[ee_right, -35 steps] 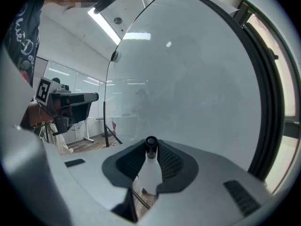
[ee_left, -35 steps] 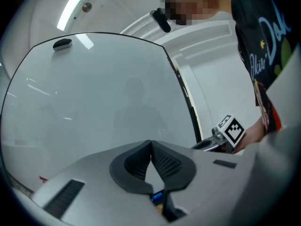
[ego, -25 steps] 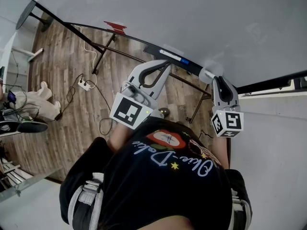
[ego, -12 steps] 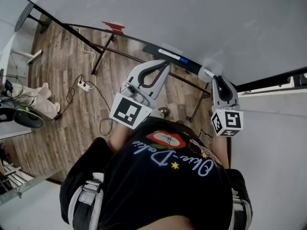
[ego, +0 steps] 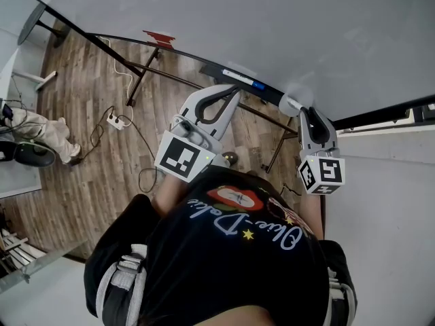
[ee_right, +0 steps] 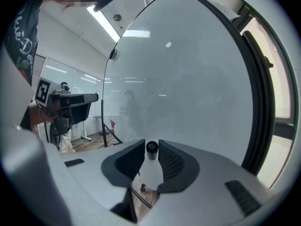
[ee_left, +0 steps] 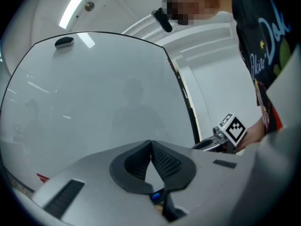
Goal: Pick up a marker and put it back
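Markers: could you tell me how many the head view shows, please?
2. One white, blue-labelled marker lies on the whiteboard's black ledge; one pale marker sits between the right tool's jaws, which have just been opening. Others may be hidden.

One wide white whiteboard (ego: 272, 26), just the one. One marker with a dark round end (ee_right: 151, 149). One flat red piece (ego: 158, 37) up on the ledge, one white power strip (ego: 118, 120) on the floor, one person in a black printed T-shirt (ego: 224, 263).
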